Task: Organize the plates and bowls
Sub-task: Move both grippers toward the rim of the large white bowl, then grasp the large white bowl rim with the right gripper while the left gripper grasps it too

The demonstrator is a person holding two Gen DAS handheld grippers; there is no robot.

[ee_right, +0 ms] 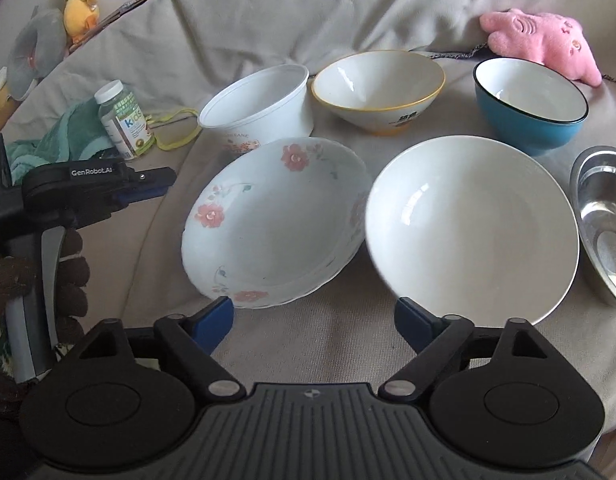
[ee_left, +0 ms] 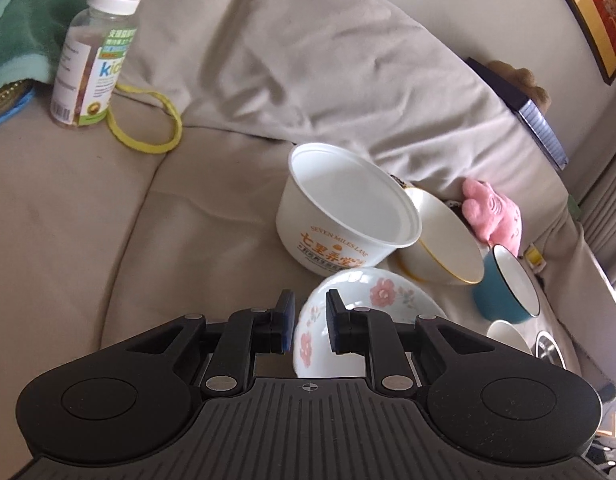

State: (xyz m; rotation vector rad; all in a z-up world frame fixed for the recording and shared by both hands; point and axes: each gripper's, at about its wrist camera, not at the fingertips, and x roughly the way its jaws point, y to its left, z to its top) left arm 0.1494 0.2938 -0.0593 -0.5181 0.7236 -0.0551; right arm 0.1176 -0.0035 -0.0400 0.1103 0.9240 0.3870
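Observation:
Several dishes lie on a beige sofa cover. A floral plate [ee_right: 276,220] leans beside a plain white plate [ee_right: 471,228]. Behind them stand a white plastic bowl [ee_right: 260,108], a yellow-rimmed bowl [ee_right: 379,88] and a blue bowl [ee_right: 527,112]; a steel bowl [ee_right: 603,220] is at the right edge. My right gripper [ee_right: 315,320] is open over bare fabric just in front of the two plates, with nothing between its fingers. My left gripper [ee_right: 164,180] is shut and empty, a little left of the floral plate [ee_left: 371,296], whose rim shows beyond its fingertips [ee_left: 286,316].
A vitamin bottle [ee_right: 124,120], green cloth [ee_right: 72,136] and yellow band [ee_right: 176,128] lie at the left. A pink plush [ee_right: 543,40] sits against the back cushion, a duck plush [ee_right: 76,0] farther left. A gloved hand [ee_right: 72,264] holds the left gripper. A book [ee_left: 523,108] rests on the cushion.

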